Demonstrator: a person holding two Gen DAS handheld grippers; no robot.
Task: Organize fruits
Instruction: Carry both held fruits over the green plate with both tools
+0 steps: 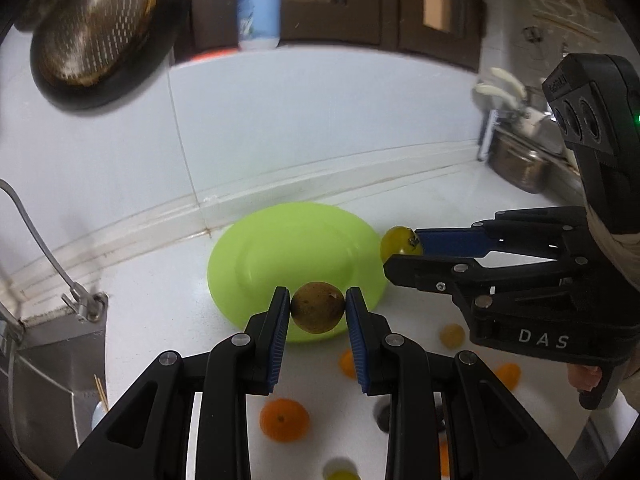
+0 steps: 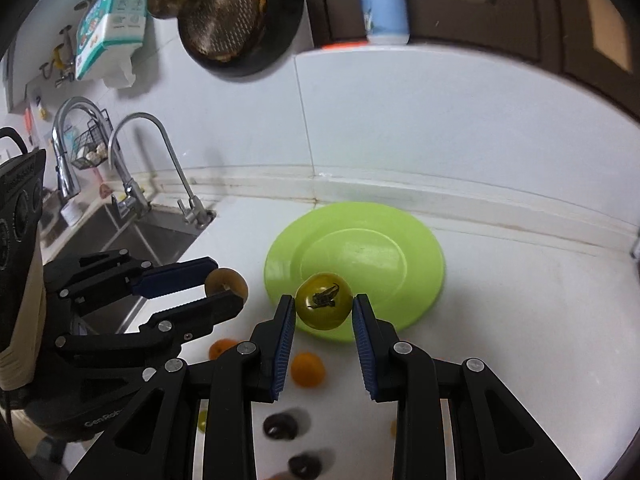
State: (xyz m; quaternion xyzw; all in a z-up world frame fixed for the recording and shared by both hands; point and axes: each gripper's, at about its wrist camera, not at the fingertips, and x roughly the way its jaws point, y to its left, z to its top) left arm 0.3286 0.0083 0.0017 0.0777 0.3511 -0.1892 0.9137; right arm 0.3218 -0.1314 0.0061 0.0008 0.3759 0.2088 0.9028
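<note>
White tiled wall [image 2: 400,128], dark cabinets [image 1: 360,0]

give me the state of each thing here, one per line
left gripper: shut on brown fruit
right gripper: shut on yellow-green tomato
green plate: bare, flat on counter
orange fruits: loose on counter
dark fruits: loose on counter

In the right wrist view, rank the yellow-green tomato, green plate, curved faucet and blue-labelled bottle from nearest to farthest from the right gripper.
1. Yellow-green tomato: clamped between the right gripper pads.
2. Green plate: on the counter just beyond the tomato.
3. Curved faucet: left, at the sink.
4. Blue-labelled bottle: top, on the ledge above the wall.
</note>
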